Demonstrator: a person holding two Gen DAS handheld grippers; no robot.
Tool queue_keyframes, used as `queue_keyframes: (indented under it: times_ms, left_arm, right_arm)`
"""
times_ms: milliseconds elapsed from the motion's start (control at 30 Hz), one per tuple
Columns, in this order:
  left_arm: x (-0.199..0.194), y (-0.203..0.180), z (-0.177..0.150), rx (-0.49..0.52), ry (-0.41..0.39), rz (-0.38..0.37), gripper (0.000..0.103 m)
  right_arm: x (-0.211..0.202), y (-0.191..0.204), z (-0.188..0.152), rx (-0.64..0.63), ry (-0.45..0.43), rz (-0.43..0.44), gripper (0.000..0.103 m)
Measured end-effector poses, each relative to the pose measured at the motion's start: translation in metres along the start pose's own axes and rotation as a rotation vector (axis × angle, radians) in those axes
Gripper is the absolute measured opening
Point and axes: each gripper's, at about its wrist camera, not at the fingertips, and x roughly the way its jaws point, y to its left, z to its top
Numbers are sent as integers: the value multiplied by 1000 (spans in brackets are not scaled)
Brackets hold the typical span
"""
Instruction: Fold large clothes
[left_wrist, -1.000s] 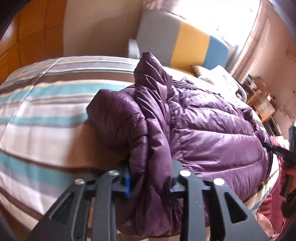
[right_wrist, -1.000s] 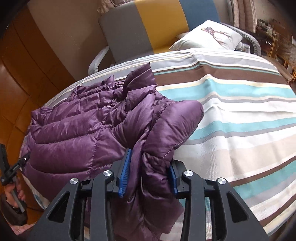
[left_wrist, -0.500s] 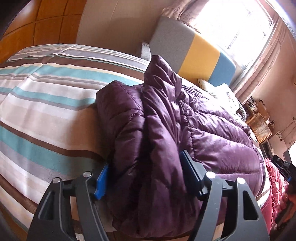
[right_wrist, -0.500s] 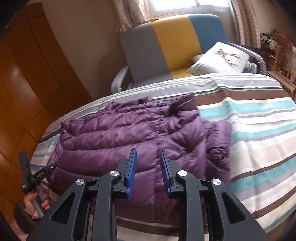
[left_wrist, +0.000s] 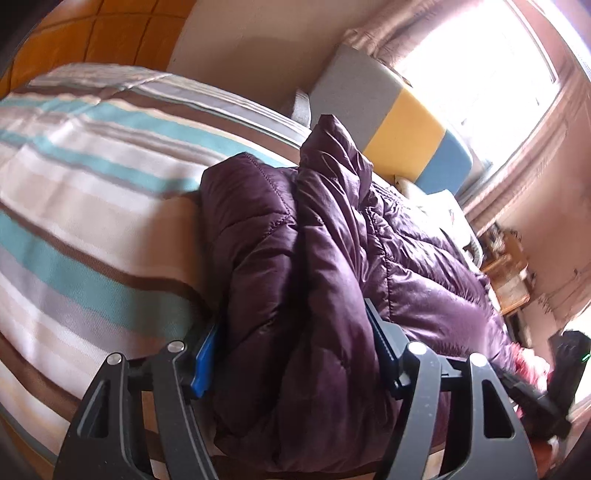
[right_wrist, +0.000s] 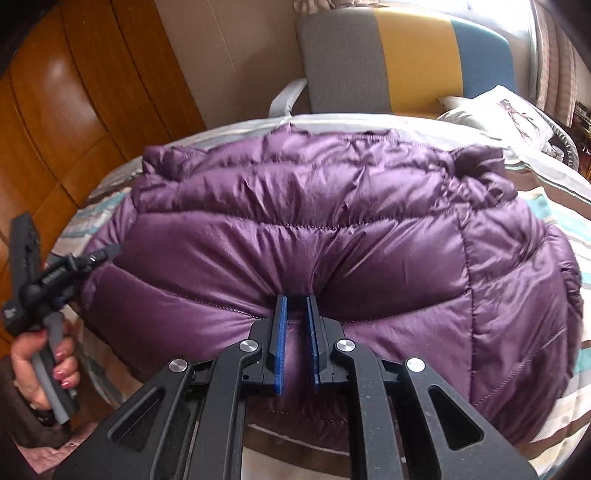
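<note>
A purple quilted down jacket (right_wrist: 332, 236) lies folded in a thick bundle on the striped bed (right_wrist: 561, 206). In the left wrist view the jacket (left_wrist: 424, 266) fills the middle, and a bulky fold of it sits between the wide-spread jaws of my left gripper (left_wrist: 295, 354). My right gripper (right_wrist: 295, 314) presses into the jacket's near edge with its jaws narrowly apart, the blue pads (right_wrist: 281, 332) showing a small gap with fabric behind it. The left gripper also shows from outside in the right wrist view (right_wrist: 48, 280), held by a hand at the jacket's left side.
A grey, yellow and blue chair (right_wrist: 399, 55) stands past the bed's far edge. A white pillow (right_wrist: 502, 110) lies at the back right. Wooden panelling (right_wrist: 74, 110) runs along the left. A wooden side table (left_wrist: 509, 273) stands to the right in the left wrist view.
My right gripper let go of the jacket's fold, moved left along the bed and came down against the jacket's near edge. My left gripper's jaws opened wide around the fold.
</note>
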Motion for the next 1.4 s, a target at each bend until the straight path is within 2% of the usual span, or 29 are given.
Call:
queue_keyframes:
  times_ms: [67,133,167,233,300,400,733,1133,1400]
  left_arm:
    - [0,2,-2,-33,-14,-11,67]
    - [0,2,-1,-60,-15,-14,56]
    - [1,3,0,-84,-10,-21,54]
    - [-1,4,0,-133,-9,-36,40]
    - [-4,-2,-1,-140,-18,-54,29]
    - [-12,-13,1,-112,-41,-49,23]
    - [-36,-39,7,-45,-120,-37,18]
    - [-68,-91,14,55,-200,-117,16]
    - [-78,-113,10,105,-222,-134,16]
  right_arm:
    - [12,-1,-4,-6,21,-12,10]
    - [18,1,-5,-21,33,-29,10]
    - [20,2,-6,-30,35,-39,10]
    - [21,3,-7,-26,35,-47,10]
    - [21,4,-9,-25,33,-53,10]
    - [20,5,-11,-17,35,-65,10]
    - [24,12,-5,14,48,-94,10]
    - [28,12,3,28,64,-108,10]
    - [30,14,2,31,67,-112,10]
